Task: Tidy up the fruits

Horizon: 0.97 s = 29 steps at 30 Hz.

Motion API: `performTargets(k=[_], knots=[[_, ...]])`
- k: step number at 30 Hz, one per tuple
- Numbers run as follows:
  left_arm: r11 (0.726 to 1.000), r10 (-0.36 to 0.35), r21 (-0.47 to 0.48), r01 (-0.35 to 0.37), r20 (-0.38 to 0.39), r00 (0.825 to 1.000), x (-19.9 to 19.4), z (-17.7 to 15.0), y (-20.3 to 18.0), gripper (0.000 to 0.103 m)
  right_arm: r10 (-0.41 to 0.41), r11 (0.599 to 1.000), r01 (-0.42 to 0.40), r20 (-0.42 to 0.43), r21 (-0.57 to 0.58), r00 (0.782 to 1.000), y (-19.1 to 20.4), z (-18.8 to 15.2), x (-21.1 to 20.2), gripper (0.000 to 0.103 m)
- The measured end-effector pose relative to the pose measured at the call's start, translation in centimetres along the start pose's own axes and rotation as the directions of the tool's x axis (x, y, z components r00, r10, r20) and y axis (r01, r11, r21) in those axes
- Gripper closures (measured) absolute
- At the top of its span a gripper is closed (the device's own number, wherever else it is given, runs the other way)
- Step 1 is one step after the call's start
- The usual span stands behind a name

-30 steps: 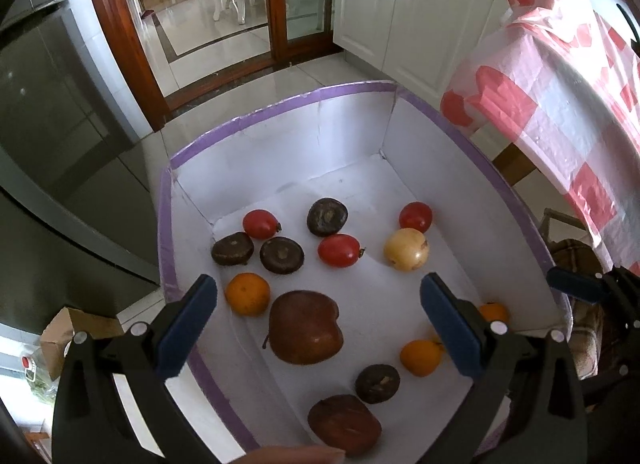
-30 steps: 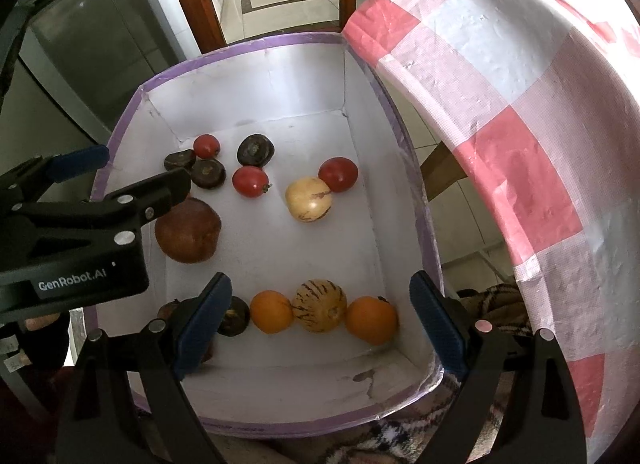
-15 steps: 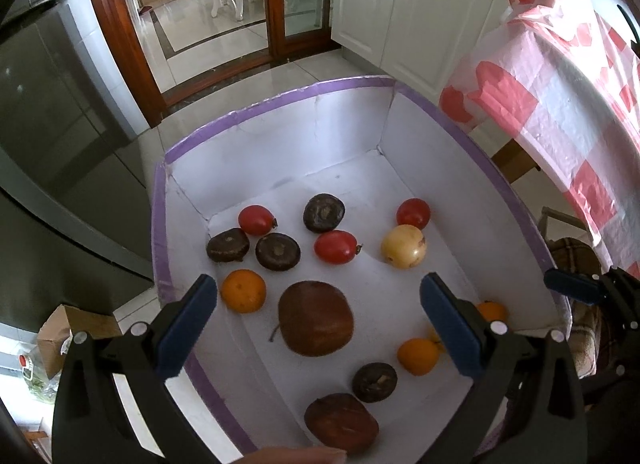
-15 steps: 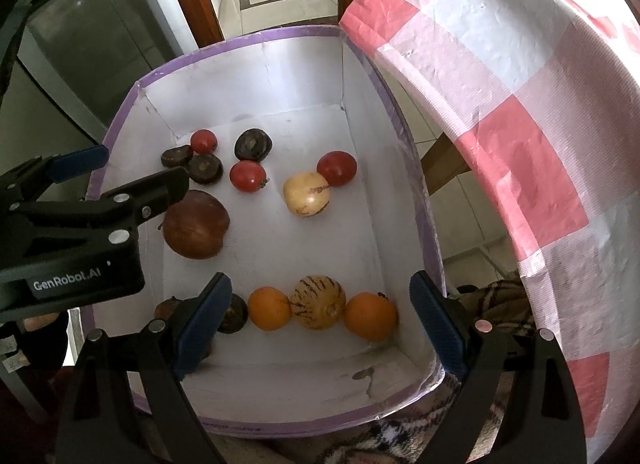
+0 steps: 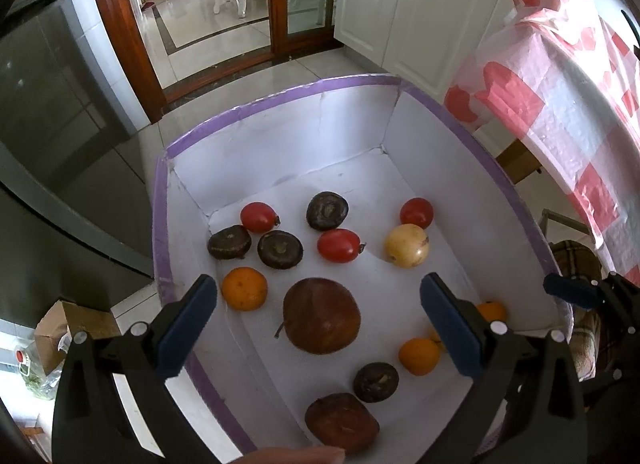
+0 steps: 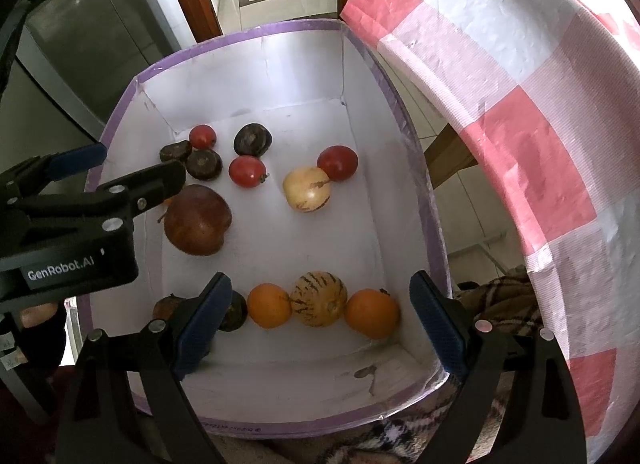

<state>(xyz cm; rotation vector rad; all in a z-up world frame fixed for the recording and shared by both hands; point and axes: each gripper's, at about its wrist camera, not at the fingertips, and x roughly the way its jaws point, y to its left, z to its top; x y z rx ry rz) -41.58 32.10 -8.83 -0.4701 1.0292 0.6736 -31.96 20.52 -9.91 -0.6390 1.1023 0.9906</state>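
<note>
Big brown apple (image 5: pixel 321 315) has rolled a little since a second ago, stem now pointing left, and sits loose mid-box (image 5: pixel 276 100). Left gripper (image 5: pixel 318 322) and right gripper (image 6: pixel 320 318) both hover with jaws apart, empty. Looks just released; other fruit unmoved.

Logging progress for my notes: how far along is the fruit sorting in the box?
Partly done. One row stands along the near wall: orange, striped melon, orange. Nothing is in hand: the left gripper and right gripper are both open, empty. The big apple, tomatoes and dark fruits lie scattered.
</note>
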Motion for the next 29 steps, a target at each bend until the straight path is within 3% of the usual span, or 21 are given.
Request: performTargets(k=[19,29], knots=[[1.000,0.010,-0.008,-0.010,-0.008,1.000,0.4,0.1,0.5,0.001,0.000,1.000,0.000,-0.003,-0.001,1.000,0.2,-0.1,0.2,0.015],[0.998,0.065,-0.004,-0.065,0.005,0.998,-0.9,1.0,0.8,0.001,0.022,1.000,-0.021,0.040,-0.023,0.999,0.5,-0.3,-1.5,0.015]])
